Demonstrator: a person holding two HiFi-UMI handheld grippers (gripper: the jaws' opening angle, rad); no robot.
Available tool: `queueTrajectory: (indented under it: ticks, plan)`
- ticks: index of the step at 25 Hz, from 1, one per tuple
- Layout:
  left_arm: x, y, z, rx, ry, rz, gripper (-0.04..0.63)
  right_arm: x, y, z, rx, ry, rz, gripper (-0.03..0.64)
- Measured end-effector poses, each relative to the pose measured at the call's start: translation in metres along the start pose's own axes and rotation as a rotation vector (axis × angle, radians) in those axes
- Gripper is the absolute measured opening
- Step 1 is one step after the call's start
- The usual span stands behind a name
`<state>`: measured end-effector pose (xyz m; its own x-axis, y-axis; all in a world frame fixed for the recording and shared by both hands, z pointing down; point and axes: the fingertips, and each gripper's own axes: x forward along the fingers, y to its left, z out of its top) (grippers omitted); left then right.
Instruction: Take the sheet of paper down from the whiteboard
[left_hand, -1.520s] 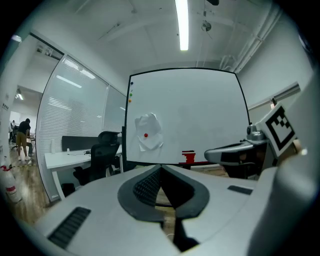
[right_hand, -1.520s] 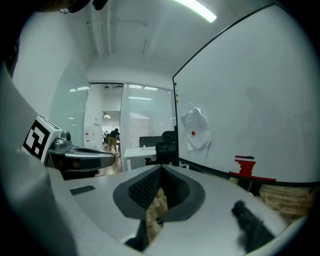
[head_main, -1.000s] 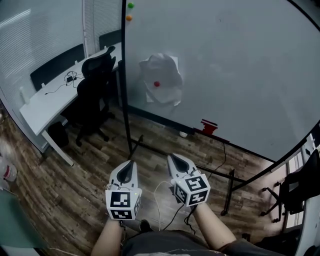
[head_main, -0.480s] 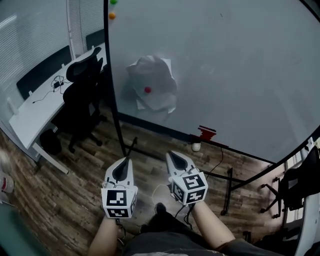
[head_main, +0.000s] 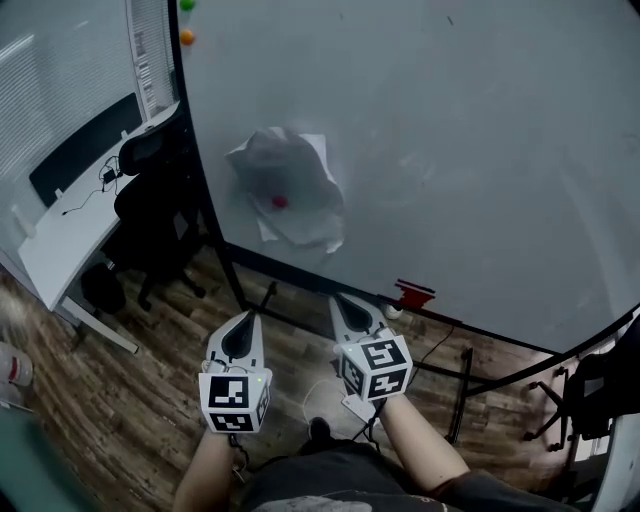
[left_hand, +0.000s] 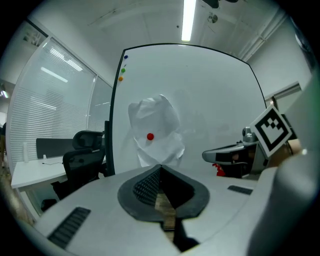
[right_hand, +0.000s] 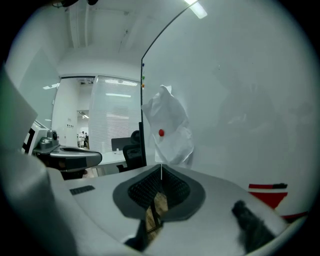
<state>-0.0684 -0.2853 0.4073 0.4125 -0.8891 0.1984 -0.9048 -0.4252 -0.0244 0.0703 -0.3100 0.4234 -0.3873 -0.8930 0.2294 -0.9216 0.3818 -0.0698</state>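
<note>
On the large white whiteboard (head_main: 480, 150), low and near its left edge: one crumpled white sheet of paper (head_main: 300, 175), pinned by a small round red magnet (head_main: 279, 201). Your left tool (head_main: 246, 322) and right tool (head_main: 345, 303): jaws closed together on both, nothing held, well short of the sheet. Risk: pulling the paper with the magnet on would likely tear it; closed jaws would only scrape it.

Place: office | long white desk (head_main: 55, 240) | black swivel chair (head_main: 150, 205) | pale slatted blinds (head_main: 45, 110) on glass wall | large black-framed whiteboard (head_main: 480, 150) on stand
</note>
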Motion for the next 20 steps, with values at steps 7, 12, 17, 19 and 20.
queueTrajectory:
  ticks: [7,12,17,19,20]
  plan:
    - [0.032,0.003,0.012,-0.007,-0.023,0.04,0.014,0.032,-0.032,0.005,0.01,0.001,0.016,0.023]
    - [0.048,0.009,0.014,-0.007,-0.019,0.04,0.014,0.046,-0.037,-0.002,0.006,0.027,0.02,0.022]
    - [0.069,0.017,0.018,-0.001,-0.025,-0.015,0.014,0.057,-0.042,-0.004,0.012,0.037,-0.028,0.023]
    - [0.08,0.022,0.018,0.002,-0.022,-0.048,0.014,0.063,-0.046,-0.005,0.028,0.042,-0.069,0.023]
    - [0.085,0.024,0.019,0.008,-0.019,-0.068,0.014,0.065,-0.048,-0.006,0.04,0.044,-0.09,0.023]
